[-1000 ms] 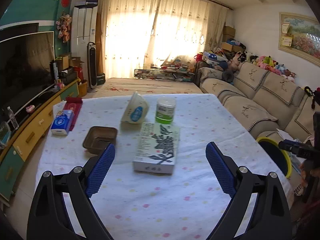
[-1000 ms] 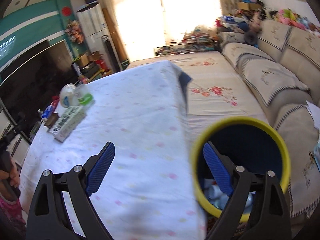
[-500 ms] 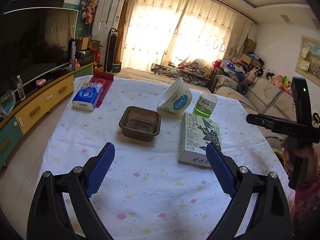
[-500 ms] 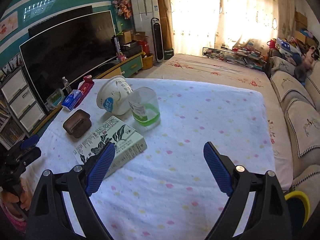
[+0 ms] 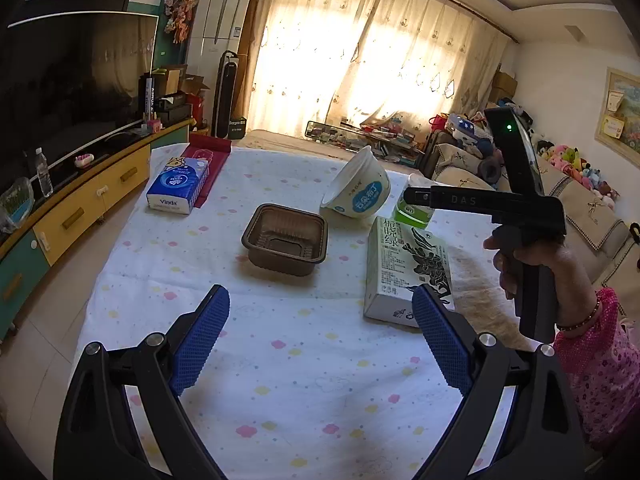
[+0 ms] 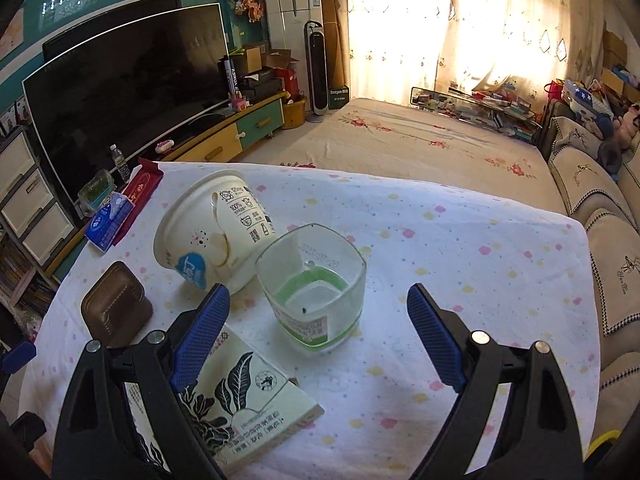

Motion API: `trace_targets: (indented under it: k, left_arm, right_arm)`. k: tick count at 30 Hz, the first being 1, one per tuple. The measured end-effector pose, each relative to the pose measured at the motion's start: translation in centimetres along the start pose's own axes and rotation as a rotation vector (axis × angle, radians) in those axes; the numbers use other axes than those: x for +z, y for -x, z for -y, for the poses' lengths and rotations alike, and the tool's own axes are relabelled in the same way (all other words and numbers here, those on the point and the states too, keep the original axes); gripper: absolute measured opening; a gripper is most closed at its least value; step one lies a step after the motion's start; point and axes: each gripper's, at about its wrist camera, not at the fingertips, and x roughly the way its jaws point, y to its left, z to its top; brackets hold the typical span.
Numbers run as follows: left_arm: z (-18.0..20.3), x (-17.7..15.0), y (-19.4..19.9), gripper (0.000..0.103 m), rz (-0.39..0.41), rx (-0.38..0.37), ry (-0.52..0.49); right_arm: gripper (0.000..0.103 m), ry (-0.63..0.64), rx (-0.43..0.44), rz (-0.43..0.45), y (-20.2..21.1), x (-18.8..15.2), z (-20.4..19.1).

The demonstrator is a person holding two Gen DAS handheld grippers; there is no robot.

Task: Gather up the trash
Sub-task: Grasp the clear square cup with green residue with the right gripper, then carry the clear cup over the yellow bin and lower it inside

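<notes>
On the dotted tablecloth lie a brown plastic tray (image 5: 285, 240), a tipped white paper bowl (image 5: 358, 190), a clear cup with a green band (image 6: 314, 308) and a green-and-white carton (image 5: 408, 270). My left gripper (image 5: 320, 334) hovers open over the near part of the table, nothing between its fingers. My right gripper (image 6: 318, 328) is open just above and in front of the clear cup, with the carton (image 6: 240, 404) under its left finger. In the left wrist view a hand (image 5: 532, 264) holds the right gripper's body over the carton.
A blue tissue pack (image 5: 178, 190) and a red box (image 5: 208, 156) sit at the table's far left corner. A TV on a yellow-green cabinet (image 5: 80, 204) runs along the left, a sofa (image 6: 600, 208) along the right. A yellow bin rim (image 6: 600, 438) shows at lower right.
The right gripper swung left from the yellow bin to over the table, ending close above the clear cup. The left gripper shifted early, bringing the brown tray to its centre, then held still.
</notes>
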Motion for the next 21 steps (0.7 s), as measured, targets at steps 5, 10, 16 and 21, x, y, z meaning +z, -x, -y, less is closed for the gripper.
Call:
trace_targets:
  k: [5,10,16,21]
  left_arm:
    - [0.0,-0.1,0.1,0.091,-0.005,-0.007,0.003]
    - [0.3,-0.3,0.1,0.091,-0.009,-0.009,-0.01]
    - [0.3,-0.3,0.2,0.091,-0.011,-0.007,-0.006]
    - [0.3,-0.4,0.2,0.091,-0.008,-0.003,-0.011]
  right_arm:
    - [0.073,0.019,-0.012,-0.003,-1.2,0.2,-1.0]
    - [0.053,0.038,-0.043,0.01,-1.2,0.0,-1.5]
    - [0.053,0.012,-0.024,0.009,-0.9,-0.3,-0.9]
    - [0.053,-0.027,-0.025,0.022,0.7,-0.6,0.4]
